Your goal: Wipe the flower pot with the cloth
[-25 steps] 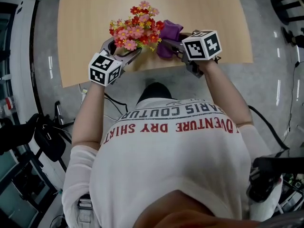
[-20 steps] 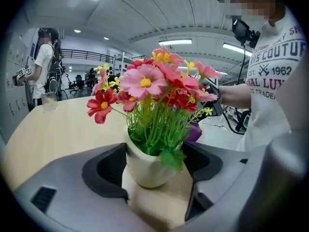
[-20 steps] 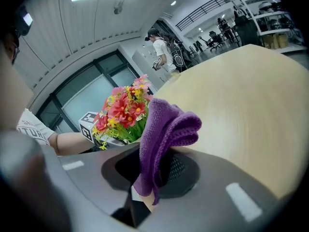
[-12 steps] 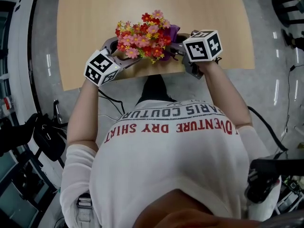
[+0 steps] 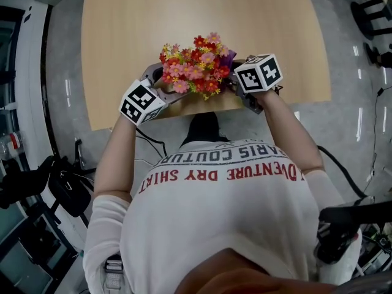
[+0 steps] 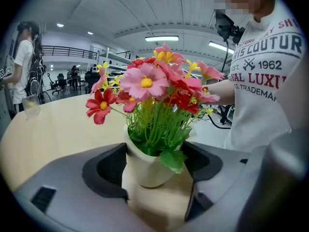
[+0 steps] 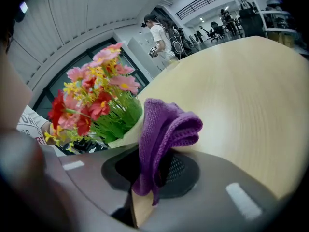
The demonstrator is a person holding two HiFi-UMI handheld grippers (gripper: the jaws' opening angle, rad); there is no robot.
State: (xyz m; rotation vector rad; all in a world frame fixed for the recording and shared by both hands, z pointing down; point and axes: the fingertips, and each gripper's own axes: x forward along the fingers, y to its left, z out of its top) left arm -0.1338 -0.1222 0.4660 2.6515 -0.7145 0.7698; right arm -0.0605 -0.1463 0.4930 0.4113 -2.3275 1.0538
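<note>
Left gripper (image 6: 155, 153) clamps the smooth flower pot (image 6: 140, 170) at the table's (image 5: 184, 11) near edge, open wood beyond. Right gripper (image 7: 149, 173) pinches the knitted cloth (image 7: 164, 124).

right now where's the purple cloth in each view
Head view: the purple cloth peeks out at the right edge of the flowers, upper middle.
Left gripper view: not in it.
Right gripper view: dead centre, pinched in the right gripper.
Shared landmark: the flowers show in all three views, upper centre in the left gripper view and left in the right gripper view.
</note>
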